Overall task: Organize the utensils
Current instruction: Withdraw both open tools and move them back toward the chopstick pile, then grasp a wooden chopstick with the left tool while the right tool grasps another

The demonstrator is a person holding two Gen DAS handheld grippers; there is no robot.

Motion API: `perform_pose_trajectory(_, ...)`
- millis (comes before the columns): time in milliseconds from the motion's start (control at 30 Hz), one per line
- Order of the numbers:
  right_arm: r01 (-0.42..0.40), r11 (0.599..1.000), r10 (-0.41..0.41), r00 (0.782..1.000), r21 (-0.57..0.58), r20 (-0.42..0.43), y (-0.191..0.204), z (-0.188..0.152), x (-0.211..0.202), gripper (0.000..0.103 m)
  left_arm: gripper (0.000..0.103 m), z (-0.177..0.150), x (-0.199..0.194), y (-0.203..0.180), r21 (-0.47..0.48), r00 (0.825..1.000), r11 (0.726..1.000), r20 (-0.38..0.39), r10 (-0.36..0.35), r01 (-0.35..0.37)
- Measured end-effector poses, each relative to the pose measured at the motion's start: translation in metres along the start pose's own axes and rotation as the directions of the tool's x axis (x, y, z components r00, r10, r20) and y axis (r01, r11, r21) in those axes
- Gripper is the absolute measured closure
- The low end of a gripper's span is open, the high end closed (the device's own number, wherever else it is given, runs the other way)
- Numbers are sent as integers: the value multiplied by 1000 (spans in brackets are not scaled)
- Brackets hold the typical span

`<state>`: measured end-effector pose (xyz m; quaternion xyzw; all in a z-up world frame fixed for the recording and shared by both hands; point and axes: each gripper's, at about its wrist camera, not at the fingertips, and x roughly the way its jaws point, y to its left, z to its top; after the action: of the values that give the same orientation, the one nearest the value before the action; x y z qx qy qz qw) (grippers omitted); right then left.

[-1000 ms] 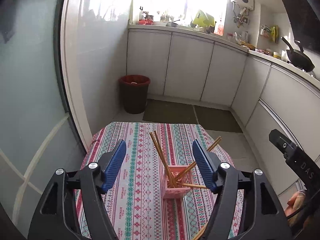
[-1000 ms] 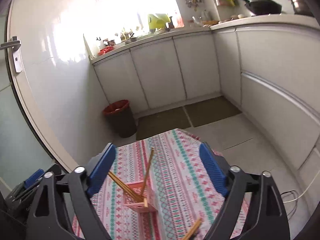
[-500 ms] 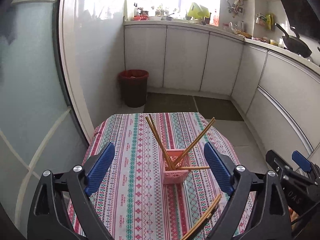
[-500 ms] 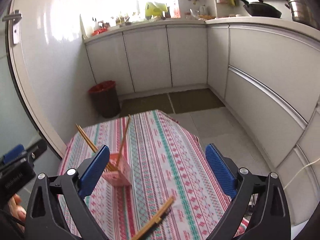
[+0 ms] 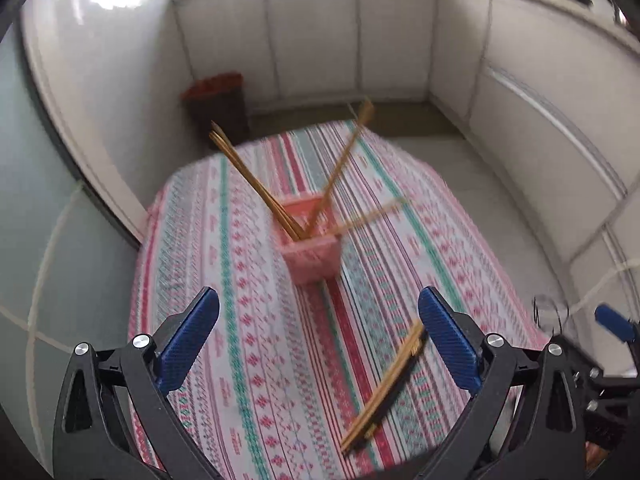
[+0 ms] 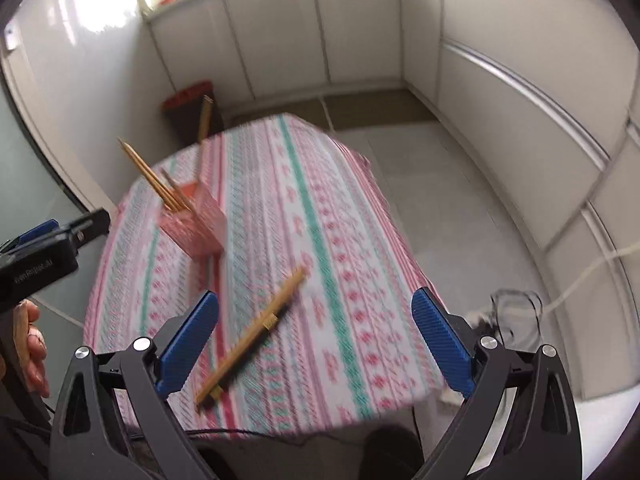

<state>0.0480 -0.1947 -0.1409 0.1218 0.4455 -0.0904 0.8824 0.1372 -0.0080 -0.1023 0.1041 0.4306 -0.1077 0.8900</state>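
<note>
A pink slotted holder (image 5: 312,256) stands mid-table on the striped cloth (image 5: 248,360), with several wooden chopsticks (image 5: 256,188) leaning out of it. A loose pair of chopsticks (image 5: 384,388) lies flat on the cloth nearer me. My left gripper (image 5: 319,294) hovers above the cloth in front of the holder. Its jaws are opening and nothing is between them. In the right wrist view the holder (image 6: 196,226) sits to the left and the loose pair (image 6: 256,328) lies below and between the wide-open fingers of my right gripper (image 6: 315,296), untouched.
A red-lined bin (image 5: 216,104) stands on the floor beyond the table, by white cabinets (image 6: 280,40). A white cable (image 6: 580,280) trails over the floor at the right. The left gripper's body (image 6: 40,252) and a hand (image 6: 32,344) show at the left edge.
Both grippers have dropped and tipped down toward the table, so the holder and loose chopsticks look nearer. The left jaws have spread wider.
</note>
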Motion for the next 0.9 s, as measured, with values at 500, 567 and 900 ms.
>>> perform_pose_trajectory(500,-95,836,293,910,541,-293,-84,-30,73,9,8,-19,161,-70,68,918,994,-394,-53,87)
perform_pose_trajectory(567,-100,818,315,902,567,-295,-86,-32,75,9,9,-14,169,-76,62,921,994,-386,-54,85)
perform_pose_trajectory(900,-99,799,341,887,593,-311,-92,-35,82,9,59,10,205,-112,95,930,992,-366,-38,78)
